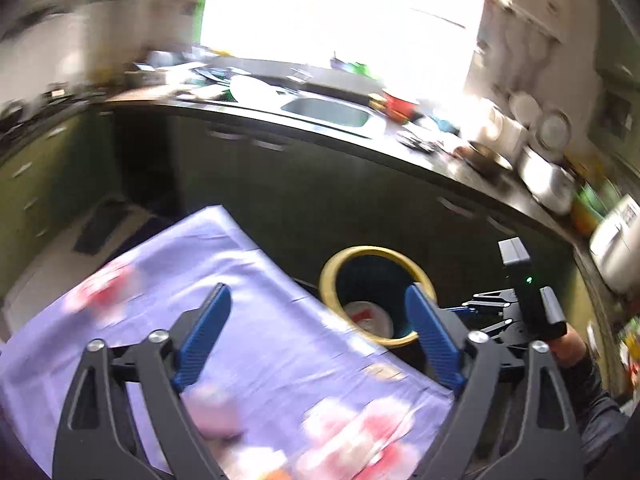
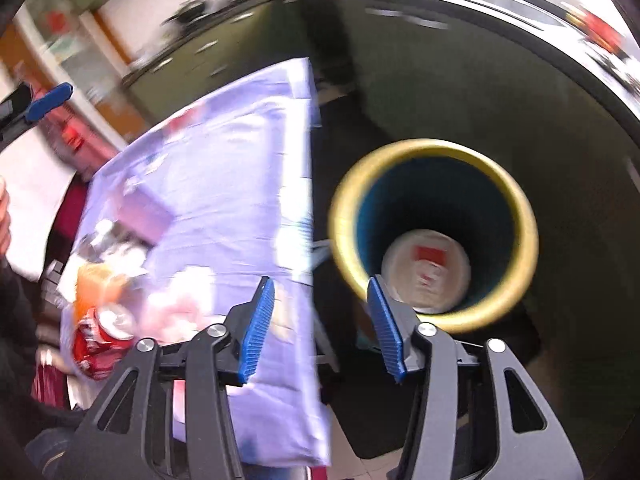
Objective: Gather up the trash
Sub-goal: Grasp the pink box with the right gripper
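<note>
Right claw (image 2: 320,332) hovering wide open, empty, beside bin (image 2: 434,152); left claw (image 1: 316,336) open, empty. Next: swinging to crushed red can (image 2: 102,340) on desk (image 2: 240,152), gripping mid-body.

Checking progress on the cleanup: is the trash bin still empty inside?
No, the right wrist view shows a white round lid or plate with a red mark lying at the bottom of the yellow-rimmed bin.

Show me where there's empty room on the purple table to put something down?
The middle of the purple tablecloth is bare, from the far corner down toward the edge beside the yellow-rimmed bin. The near left end is crowded: the red soda can, an orange wrapper and pale crumpled trash sit there.
</note>
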Motion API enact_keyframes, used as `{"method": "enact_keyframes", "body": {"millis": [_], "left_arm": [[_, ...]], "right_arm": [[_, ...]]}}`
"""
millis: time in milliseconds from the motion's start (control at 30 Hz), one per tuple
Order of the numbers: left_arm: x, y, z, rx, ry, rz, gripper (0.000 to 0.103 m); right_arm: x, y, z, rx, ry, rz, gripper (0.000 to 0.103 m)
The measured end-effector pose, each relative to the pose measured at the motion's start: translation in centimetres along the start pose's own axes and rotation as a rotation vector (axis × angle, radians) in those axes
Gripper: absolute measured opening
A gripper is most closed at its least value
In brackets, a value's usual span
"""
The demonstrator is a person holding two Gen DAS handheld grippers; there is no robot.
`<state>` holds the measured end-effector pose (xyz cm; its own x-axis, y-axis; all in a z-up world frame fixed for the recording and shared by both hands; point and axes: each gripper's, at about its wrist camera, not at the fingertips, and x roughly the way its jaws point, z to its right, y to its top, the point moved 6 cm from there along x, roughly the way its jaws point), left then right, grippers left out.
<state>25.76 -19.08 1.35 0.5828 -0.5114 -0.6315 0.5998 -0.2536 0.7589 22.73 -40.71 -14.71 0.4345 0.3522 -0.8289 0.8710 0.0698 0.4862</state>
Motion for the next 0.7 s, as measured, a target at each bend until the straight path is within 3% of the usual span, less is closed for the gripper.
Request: {"method": "enact_keyframes", "body": {"millis": [200, 400, 500, 700], "left_arm": [[-7.6, -6.8, -6.8, -0.136, 0.147, 0.062, 0.09], [-11.5, -13.1, -10.7, -0.226, 0.246, 0.073, 0.09], [-12.4, -15.4, -11.3, -0.258, 0.256, 0.069, 0.091], [-12.6, -18.1, -11.4, -0.278, 0.233, 0.047, 0.092]], "right_arm": [[2.5, 2.9, -10.3, -0.231, 0.113, -0.015, 0.068], [5.9, 5.1, -19.2, -0.501, 0.157, 0.006, 0.072], [8.5, 5.9, -21.2, -0.583, 0.141, -0.008, 0.08], [12.7, 6.5, -22.3, -0.659, 0.118, -0.059, 0.081]]}}
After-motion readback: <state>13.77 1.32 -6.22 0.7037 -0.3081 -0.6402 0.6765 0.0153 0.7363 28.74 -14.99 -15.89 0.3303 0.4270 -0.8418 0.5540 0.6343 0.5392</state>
